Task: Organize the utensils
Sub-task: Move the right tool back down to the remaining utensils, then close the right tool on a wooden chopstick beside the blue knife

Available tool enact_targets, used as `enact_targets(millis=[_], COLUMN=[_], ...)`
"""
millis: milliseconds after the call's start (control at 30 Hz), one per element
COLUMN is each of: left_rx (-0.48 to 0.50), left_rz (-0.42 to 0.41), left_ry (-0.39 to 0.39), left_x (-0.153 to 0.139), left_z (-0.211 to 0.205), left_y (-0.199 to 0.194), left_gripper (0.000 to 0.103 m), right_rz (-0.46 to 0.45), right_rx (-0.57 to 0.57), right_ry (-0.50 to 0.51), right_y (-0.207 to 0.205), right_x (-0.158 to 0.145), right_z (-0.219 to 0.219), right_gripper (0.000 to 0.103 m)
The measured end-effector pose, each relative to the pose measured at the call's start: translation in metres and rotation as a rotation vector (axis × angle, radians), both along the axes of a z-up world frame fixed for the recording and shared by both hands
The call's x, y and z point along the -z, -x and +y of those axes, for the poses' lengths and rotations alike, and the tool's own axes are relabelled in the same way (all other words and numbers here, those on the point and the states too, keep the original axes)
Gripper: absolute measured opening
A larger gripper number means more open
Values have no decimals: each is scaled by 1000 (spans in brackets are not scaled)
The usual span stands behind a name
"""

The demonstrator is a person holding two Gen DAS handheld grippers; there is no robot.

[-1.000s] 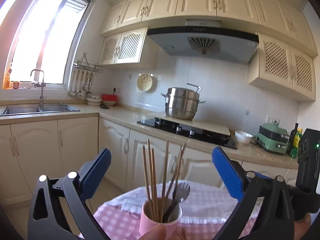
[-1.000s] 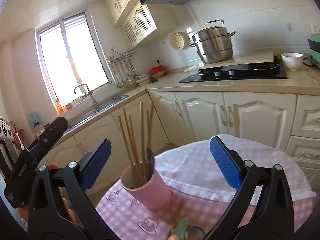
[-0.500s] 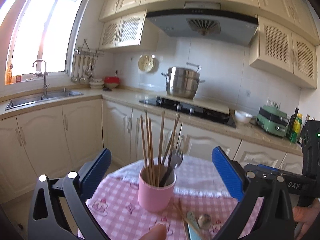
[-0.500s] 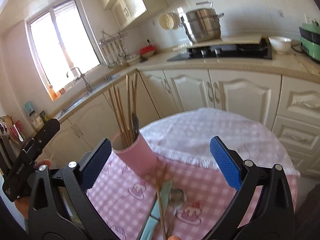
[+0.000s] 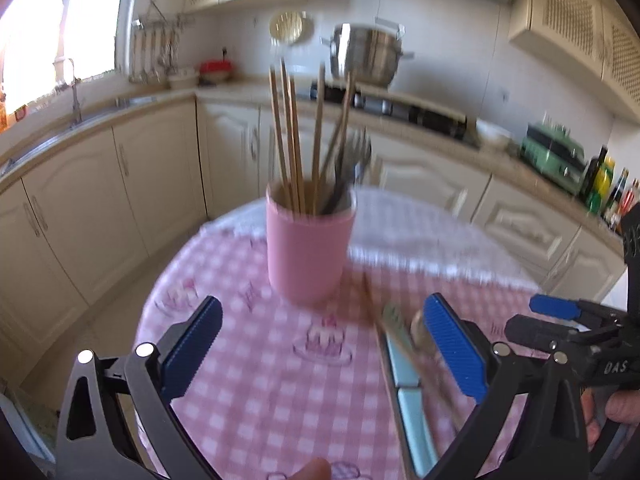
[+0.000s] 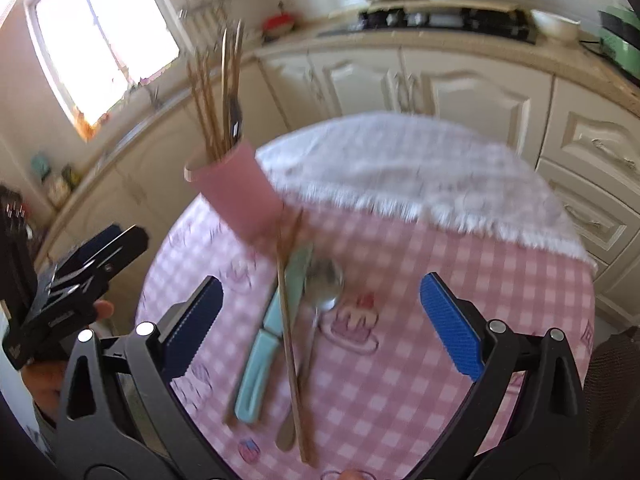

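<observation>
Both views are motion-blurred. The left tongs (image 5: 320, 344) are spread wide over the pink-checked cloth (image 5: 280, 392) of the round worktop, gripping nothing; the right tongs (image 6: 320, 320) are just as wide and equally empty. A pink cup (image 5: 310, 246) stands upright on the cloth, ahead of the left tongs, with several chopsticks (image 5: 294, 136) and a dark metal utensil standing in it — too blurred to name. Loose utensils lie flat on the cloth near the cup's base, between the right tongs' fingers in the right wrist view: a pale blue knife (image 6: 276, 332), a chopstick (image 6: 290, 344) laid along it, and a spoon (image 6: 320, 292) just beside them, bowl toward the cup. In the left wrist view the same group lies close by the right-hand blue pad. The right tongs (image 5: 568, 320) also show at that view's right edge.
</observation>
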State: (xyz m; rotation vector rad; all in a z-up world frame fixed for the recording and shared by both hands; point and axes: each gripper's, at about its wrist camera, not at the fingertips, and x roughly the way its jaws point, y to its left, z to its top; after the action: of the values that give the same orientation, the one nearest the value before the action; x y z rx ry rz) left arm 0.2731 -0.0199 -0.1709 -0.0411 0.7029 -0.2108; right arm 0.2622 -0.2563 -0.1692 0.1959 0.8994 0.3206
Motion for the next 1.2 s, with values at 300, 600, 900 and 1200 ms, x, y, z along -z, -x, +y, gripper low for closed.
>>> enact_targets(millis=[300, 600, 900, 1200], left_rx=[2, 15, 57, 86], left_rz=[125, 179, 212, 263], left_ry=[-19, -49, -91, -194], left_x=[42, 58, 70, 88], left_z=[0, -2, -21, -48], left_y=[-6, -10, -18, -38], left_gripper=[99, 99, 99, 99], right_rz=[95, 145, 178, 181], right_rx=[-152, -228, -224, -180], right_ry=[53, 111, 119, 93], right_y=[-6, -11, -8, -10], right_x=[32, 50, 61, 55], right_z=[33, 53, 47, 28], right_gripper=[67, 25, 6, 6])
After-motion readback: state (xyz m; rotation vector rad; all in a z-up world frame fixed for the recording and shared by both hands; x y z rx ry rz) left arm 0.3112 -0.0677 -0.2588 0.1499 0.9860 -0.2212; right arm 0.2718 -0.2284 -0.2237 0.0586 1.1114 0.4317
